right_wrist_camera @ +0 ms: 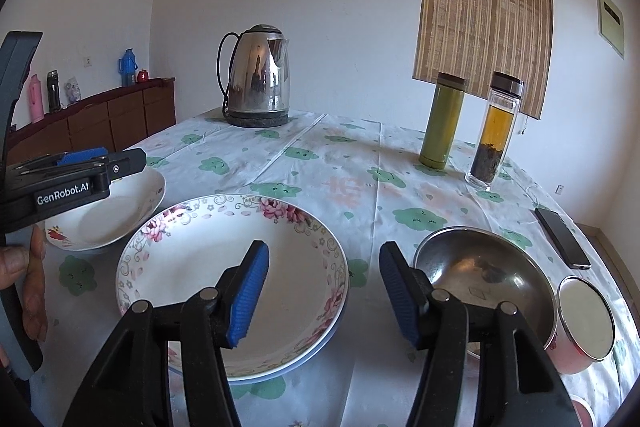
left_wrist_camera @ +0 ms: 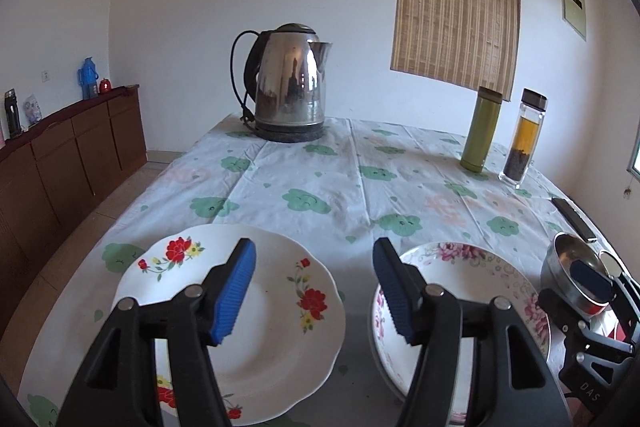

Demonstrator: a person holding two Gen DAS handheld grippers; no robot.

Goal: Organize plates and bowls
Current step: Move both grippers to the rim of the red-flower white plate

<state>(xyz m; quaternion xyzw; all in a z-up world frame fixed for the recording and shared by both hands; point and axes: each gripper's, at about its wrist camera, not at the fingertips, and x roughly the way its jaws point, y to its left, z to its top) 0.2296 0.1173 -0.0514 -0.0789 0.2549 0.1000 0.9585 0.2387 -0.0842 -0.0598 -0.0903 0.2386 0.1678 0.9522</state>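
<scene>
A white plate with red flowers (left_wrist_camera: 280, 307) lies at the table's near left; it also shows in the right wrist view (right_wrist_camera: 120, 215). A pink-flowered plate (right_wrist_camera: 192, 267) sits to its right on another plate; it also shows in the left wrist view (left_wrist_camera: 472, 279). A steel bowl (right_wrist_camera: 480, 271) and a small enamel cup (right_wrist_camera: 584, 323) lie further right. My left gripper (left_wrist_camera: 314, 291) is open and empty above the gap between the two plates. My right gripper (right_wrist_camera: 324, 297) is open and empty, between the pink-flowered plate and the steel bowl.
A steel kettle (left_wrist_camera: 288, 83) stands at the far side of the table. A green flask (right_wrist_camera: 442, 121) and a glass tea bottle (right_wrist_camera: 494, 131) stand at the far right. A phone (right_wrist_camera: 562, 237) lies near the right edge. A wooden sideboard (left_wrist_camera: 72, 147) runs along the left wall.
</scene>
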